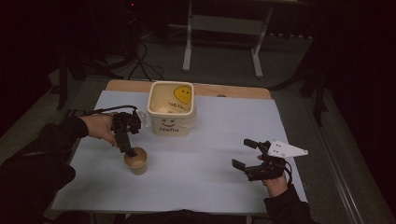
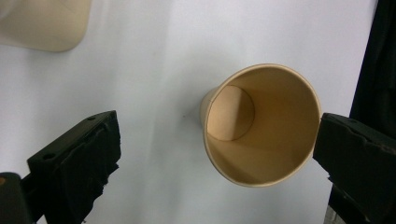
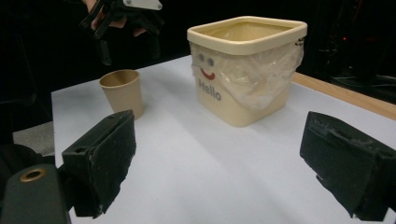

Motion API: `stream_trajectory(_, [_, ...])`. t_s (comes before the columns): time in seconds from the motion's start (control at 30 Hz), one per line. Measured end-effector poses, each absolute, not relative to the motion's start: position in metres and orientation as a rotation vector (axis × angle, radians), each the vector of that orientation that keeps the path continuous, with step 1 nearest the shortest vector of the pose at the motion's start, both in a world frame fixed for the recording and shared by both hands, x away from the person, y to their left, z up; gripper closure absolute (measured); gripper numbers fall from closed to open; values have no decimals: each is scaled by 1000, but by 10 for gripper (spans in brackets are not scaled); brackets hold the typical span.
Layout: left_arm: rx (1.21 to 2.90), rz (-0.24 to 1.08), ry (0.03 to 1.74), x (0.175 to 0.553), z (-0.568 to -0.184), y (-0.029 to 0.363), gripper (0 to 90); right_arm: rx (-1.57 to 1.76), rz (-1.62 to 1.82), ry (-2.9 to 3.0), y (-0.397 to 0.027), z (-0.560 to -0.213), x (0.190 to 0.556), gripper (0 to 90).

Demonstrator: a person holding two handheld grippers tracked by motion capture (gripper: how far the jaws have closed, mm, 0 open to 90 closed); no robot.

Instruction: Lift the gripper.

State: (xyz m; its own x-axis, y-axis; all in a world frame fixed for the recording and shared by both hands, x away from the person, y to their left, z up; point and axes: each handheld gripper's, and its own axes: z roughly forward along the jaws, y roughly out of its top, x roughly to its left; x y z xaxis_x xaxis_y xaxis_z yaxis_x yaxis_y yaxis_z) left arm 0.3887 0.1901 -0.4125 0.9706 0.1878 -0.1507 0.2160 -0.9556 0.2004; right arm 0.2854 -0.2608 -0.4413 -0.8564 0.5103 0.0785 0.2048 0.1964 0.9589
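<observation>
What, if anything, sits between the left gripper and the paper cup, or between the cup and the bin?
Nothing visible. The left gripper, open, hangs directly over the paper cup, and only bare white table cover separates the cup from the bin.

Showing as matt tan paper: small round cup (image 2: 261, 126), smooth inside. Appearing as smooth cream plastic: square bucket (image 3: 247, 70), lined with thin, crinkled, glossy clear film (image 3: 261, 70). Lying matt and smooth: white sheet (image 1: 210, 140) covering pale wood tabletop (image 1: 233, 91). Looking rough, worn, matt: black rubbery pads (image 3: 105, 158) of right gripper.
</observation>
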Motion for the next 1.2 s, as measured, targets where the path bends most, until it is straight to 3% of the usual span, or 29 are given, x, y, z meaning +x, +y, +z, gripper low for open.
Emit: stream_trajectory(1.2, [2902,-139,298,383,-350,190,19,651,1709,2192,-259,-441,284,104])
